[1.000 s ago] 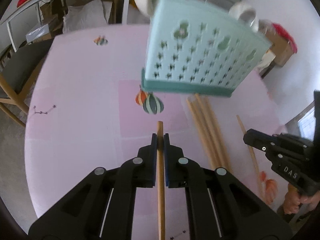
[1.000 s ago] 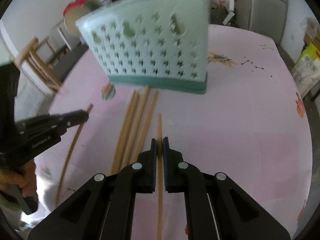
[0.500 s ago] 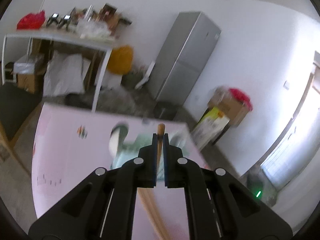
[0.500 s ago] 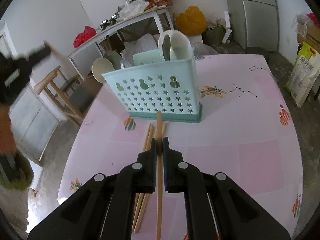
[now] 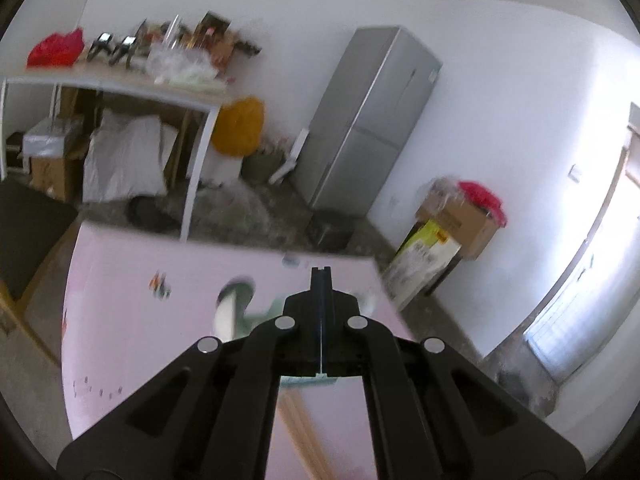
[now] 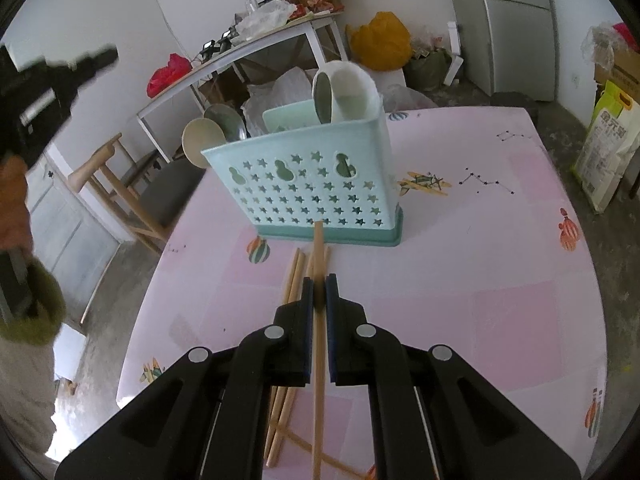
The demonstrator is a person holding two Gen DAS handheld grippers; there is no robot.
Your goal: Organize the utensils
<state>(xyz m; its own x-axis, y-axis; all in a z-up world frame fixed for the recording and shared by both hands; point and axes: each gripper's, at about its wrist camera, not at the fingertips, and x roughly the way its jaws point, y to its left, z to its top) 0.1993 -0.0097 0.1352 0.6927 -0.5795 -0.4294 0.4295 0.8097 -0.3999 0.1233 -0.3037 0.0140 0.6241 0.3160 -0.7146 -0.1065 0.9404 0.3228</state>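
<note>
While clamped on one chopstick [image 6: 319,264], right gripper [image 6: 319,294] held short of caddy [image 6: 312,188]; spare chopsticks [image 6: 294,276] loose on table [image 6: 500,280]. Left gripper [image 5: 321,280] raised, pressed together, empty. Step: loading. Next: lift, tilt upright, lower into caddy.

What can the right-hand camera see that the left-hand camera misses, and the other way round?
Only the right wrist view shows the right gripper shut on a chopstick, the spoons and the utensil holder's star-holed front. Only the left wrist view shows the left gripper shut with nothing visible between its fingers. Both show the pink table, loose chopsticks and fridge.
</note>
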